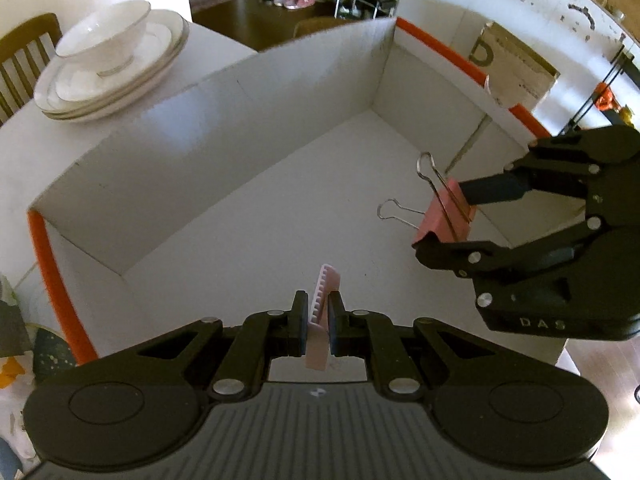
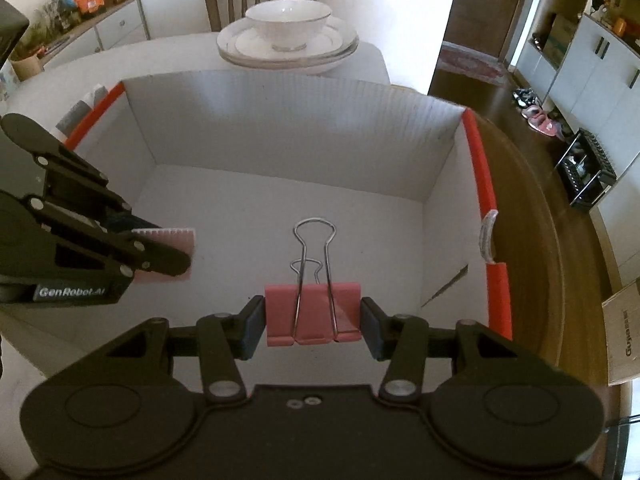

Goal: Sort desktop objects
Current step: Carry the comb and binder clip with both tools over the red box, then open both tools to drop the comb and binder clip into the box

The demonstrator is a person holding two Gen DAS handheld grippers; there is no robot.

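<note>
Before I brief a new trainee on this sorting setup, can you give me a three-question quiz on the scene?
1. True or false: the right gripper holds a pink binder clip.
2. What does the left gripper grip? A) pink comb-like piece B) spoon C) pen
3. What sits on the stacked plates beyond the white box?

Key: 1 true; 2 A; 3 a white bowl.

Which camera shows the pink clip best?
The right wrist view. There the pink clip sits centred, close and face-on between the fingers of the right hand-held gripper, wire handles pointing up. The left wrist view shows the clip smaller, off to the side, partly hidden by the gripper's fingers.
</note>
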